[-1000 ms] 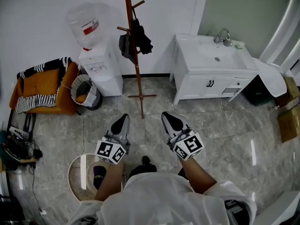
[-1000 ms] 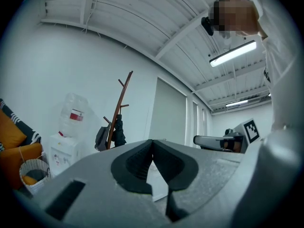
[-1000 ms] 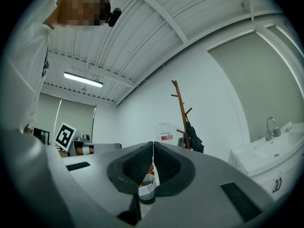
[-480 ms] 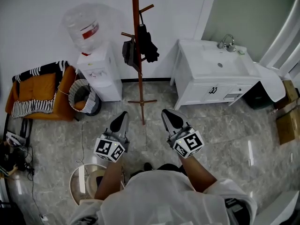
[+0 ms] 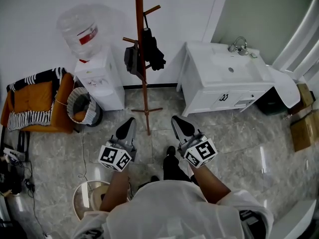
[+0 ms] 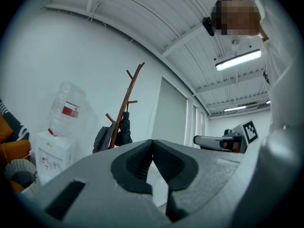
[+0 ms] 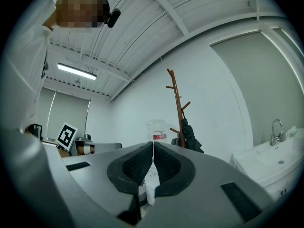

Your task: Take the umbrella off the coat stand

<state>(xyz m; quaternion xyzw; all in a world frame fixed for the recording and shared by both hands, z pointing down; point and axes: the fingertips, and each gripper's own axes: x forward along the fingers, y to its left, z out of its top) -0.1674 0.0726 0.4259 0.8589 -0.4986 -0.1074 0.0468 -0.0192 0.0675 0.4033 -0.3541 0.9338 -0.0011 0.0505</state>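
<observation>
A tall brown coat stand (image 5: 139,59) rises against the white wall ahead. A folded black umbrella (image 5: 150,49) hangs from a peg on its right side, and a dark grey item (image 5: 130,59) hangs on its left. Both grippers are held level in front of the person, short of the stand's base. My left gripper (image 5: 129,123) is shut and empty, and so is my right gripper (image 5: 177,121). In the left gripper view the umbrella (image 6: 124,130) shows beyond the closed pads (image 6: 142,159). In the right gripper view the umbrella (image 7: 190,137) hangs right of the closed pads (image 7: 164,165).
A water dispenser (image 5: 97,78) with a bottle stands left of the stand, with a woven bin (image 5: 81,105) and an orange chair (image 5: 35,101) further left. A white sink cabinet (image 5: 224,81) stands right of it. A round stool (image 5: 88,199) is at the lower left.
The person has stepped towards the coat stand; a foot now shows between the grippers. The floor and furniture have slid in the view. Both grippers stay shut and side by side.
</observation>
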